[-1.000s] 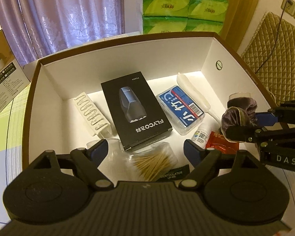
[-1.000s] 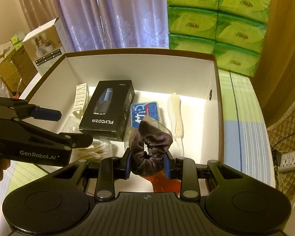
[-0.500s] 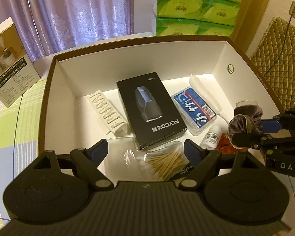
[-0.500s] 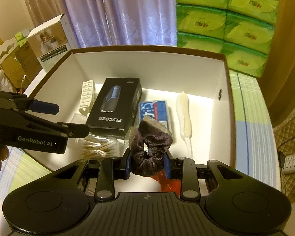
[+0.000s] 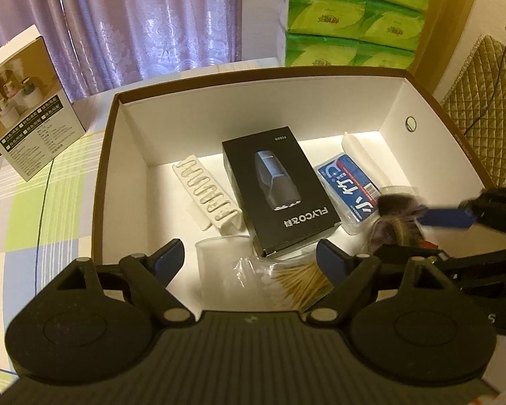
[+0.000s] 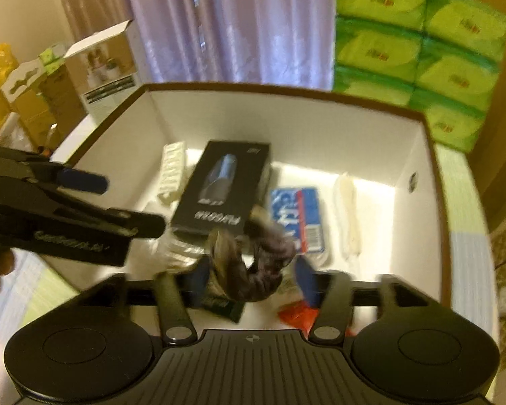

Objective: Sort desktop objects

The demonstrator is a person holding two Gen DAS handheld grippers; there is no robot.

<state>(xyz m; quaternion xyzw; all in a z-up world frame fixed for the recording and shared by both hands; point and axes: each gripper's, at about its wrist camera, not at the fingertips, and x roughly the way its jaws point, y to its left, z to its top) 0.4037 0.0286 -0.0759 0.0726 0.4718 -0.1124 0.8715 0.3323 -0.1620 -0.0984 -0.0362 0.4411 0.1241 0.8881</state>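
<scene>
Since half a second ago, the right gripper (image 6: 251,278) has spread its blue fingers (image 6: 305,281) wide, and the dark velvet scrunchie (image 6: 253,263) that was pinched between them now sits loose in the gap, blurred, above the near right part of the box (image 5: 131,165). That white, brown-rimmed box fills both views. On its floor, from largest to smallest, lie a black FLYCO carton (image 5: 280,189) at centre; a white ridged strip (image 5: 205,195) just left of it; a blue-labelled packet (image 5: 349,189) to its right, with a pale tube (image 5: 361,155) beyond; a bag of cotton swabs (image 5: 297,280) at the near edge; and a red sachet (image 6: 297,314) under the right gripper. The left gripper (image 5: 249,263) hangs over the near rim with its jaws apart, grasping nothing.
</scene>
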